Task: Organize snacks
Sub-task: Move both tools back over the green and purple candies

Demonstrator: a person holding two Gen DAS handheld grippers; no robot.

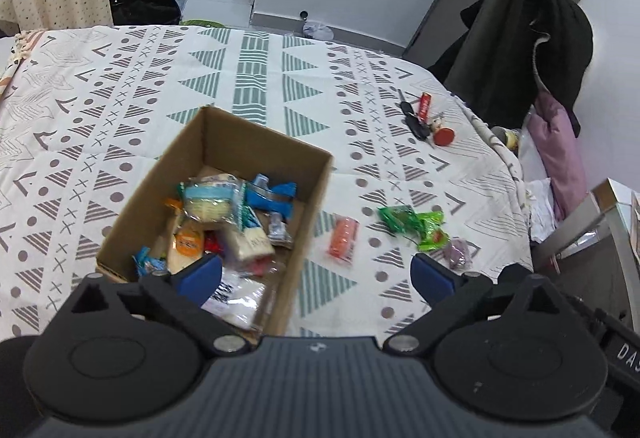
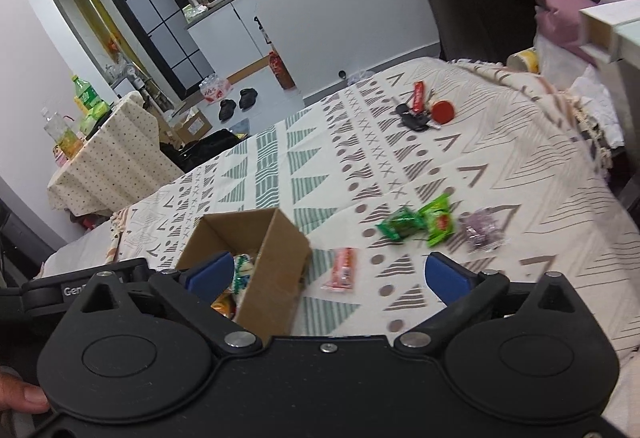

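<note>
You're holding both the left gripper (image 1: 316, 276) and right gripper (image 2: 328, 278) spread wide and empty, hovering by the open brown cardboard box (image 1: 280, 154), with the orange, green and purple snack packets (image 1: 343, 238) lying just right of it.

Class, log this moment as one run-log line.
left gripper: open, empty | right gripper: open, empty | box: part filled | loose: orange packet, green packets, purple packet

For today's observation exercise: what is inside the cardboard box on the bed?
The cardboard box holds a pile of wrapped snacks: a pale round pack, a blue packet, an orange one. Lower layers and the box floor are mostly covered.
</note>
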